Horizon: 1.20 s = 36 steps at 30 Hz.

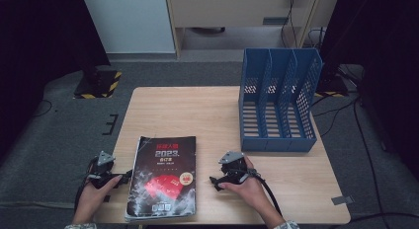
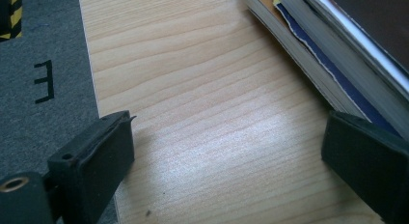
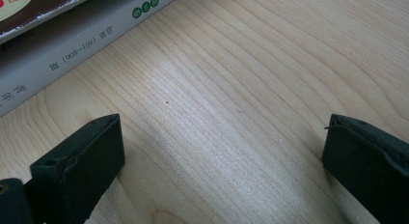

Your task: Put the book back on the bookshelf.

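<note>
worktop [image 1: 212,110]: wood, blue file rack [image 1: 277,103] far right
books [image 1: 163,177]: stacked flat between tools
left tool [image 1: 123,176]: wide, empty
right tool [image 1: 213,181]: wide, empty

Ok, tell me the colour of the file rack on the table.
Blue: the perforated three-slot file rack stands at the table's far right, clearest in the high view.
</note>
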{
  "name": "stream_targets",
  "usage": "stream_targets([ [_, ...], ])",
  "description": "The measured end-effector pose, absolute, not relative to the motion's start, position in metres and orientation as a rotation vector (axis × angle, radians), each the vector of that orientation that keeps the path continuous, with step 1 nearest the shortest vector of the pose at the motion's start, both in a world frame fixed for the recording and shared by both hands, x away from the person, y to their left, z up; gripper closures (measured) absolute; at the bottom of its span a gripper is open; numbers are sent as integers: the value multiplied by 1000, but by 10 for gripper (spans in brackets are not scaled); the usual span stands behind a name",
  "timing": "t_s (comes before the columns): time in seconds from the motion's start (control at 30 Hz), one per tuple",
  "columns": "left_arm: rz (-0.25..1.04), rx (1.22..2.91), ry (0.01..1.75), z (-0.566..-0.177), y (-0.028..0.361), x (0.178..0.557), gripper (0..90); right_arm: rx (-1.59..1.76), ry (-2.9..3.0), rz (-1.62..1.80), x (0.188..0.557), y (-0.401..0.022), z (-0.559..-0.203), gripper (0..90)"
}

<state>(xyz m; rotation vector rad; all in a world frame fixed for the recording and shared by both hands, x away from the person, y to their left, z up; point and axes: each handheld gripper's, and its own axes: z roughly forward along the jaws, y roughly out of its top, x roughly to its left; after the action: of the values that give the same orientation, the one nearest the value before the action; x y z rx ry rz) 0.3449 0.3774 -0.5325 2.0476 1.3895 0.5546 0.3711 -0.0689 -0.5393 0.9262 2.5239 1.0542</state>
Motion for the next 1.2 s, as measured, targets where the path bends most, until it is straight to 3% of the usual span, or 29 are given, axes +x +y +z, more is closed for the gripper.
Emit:
stream_targets([
  [0.23, 578, 2034, 1427, -519, 376, 343, 117, 936, 2517, 1065, 370, -69, -539, 41],
  [0.33, 604, 1968, 1441, -507, 378, 338, 174, 918, 2511, 1089, 370, -70, -538, 153],
  [0.4, 608, 1909, 1431, -497, 376, 334, 209, 920, 2507, 1119, 369, -69, -535, 159],
  [0.53, 648, 1896, 1406, -485, 363, 328, 328, 898, 2488, 1196, 365, -63, -528, 220],
  [0.57, 649, 1908, 1387, -482, 359, 327, 359, 905, 2492, 1252, 365, -61, -524, 276],
  [0.7, 623, 1934, 1323, -479, 340, 326, 393, 903, 2467, 1358, 366, -57, -513, 350],
  [0.93, 606, 2024, 1264, -485, 314, 327, 460, 950, 2507, 1500, 373, -37, -502, 320],
  [1.2, 571, 1988, 1316, -495, 314, 328, 402, 1011, 2606, 1508, 393, -18, -515, 219],
])
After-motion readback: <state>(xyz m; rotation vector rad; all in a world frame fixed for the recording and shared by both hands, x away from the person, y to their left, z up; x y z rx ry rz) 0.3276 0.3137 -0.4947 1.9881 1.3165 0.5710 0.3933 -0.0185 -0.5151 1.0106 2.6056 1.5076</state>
